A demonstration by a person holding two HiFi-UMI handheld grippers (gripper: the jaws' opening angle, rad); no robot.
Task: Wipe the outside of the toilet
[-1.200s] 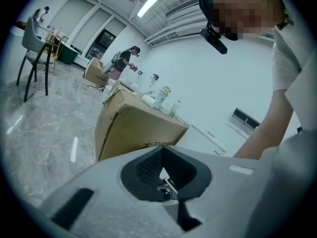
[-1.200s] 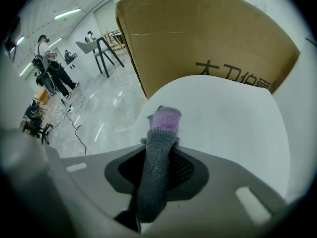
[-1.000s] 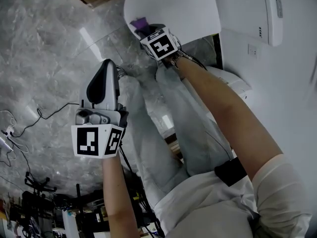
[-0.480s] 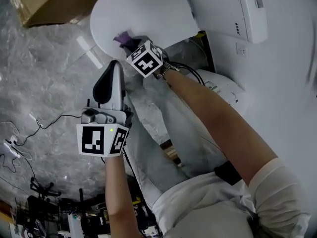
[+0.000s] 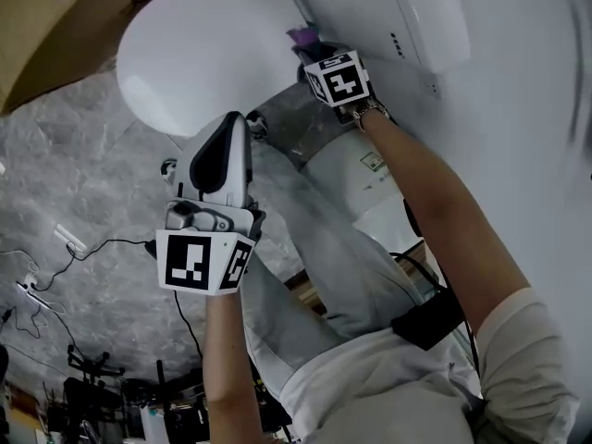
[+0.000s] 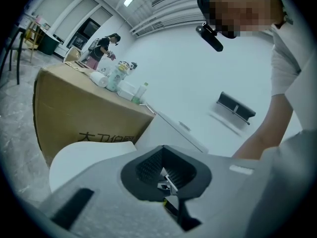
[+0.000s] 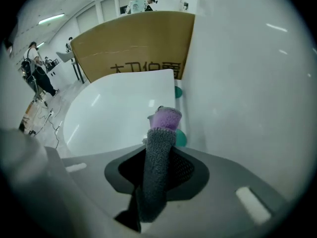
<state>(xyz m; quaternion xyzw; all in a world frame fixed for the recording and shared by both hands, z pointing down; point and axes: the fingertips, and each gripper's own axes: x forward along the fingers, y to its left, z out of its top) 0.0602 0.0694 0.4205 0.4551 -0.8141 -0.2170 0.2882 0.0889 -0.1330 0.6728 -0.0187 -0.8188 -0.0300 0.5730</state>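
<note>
The white toilet's closed lid [image 5: 203, 54] and tank [image 5: 388, 17] fill the top of the head view. My right gripper [image 5: 313, 52] is shut on a grey cloth with a purple end [image 5: 301, 37], held at the seam where lid meets tank. In the right gripper view the cloth [image 7: 157, 162] sticks out of my right gripper [image 7: 161, 133], its purple tip near the lid [image 7: 114, 113] beside the tank wall [image 7: 242, 83]. My left gripper [image 5: 231, 126] hangs shut and empty below the lid's front, and the left gripper [image 6: 166, 180] looks over the lid [image 6: 84, 157].
A brown cardboard box [image 5: 46, 26] stands behind the toilet, with bottles [image 6: 116, 78] on top. Cables [image 5: 83, 239] trail over the grey marble floor. The person's grey trouser legs [image 5: 314, 239] stand right by the bowl. People [image 7: 37, 68] are at the room's far end.
My right gripper has carried the cloth from the lid's front up and right to the seam by the tank. The left gripper stays shut and has moved little.
</note>
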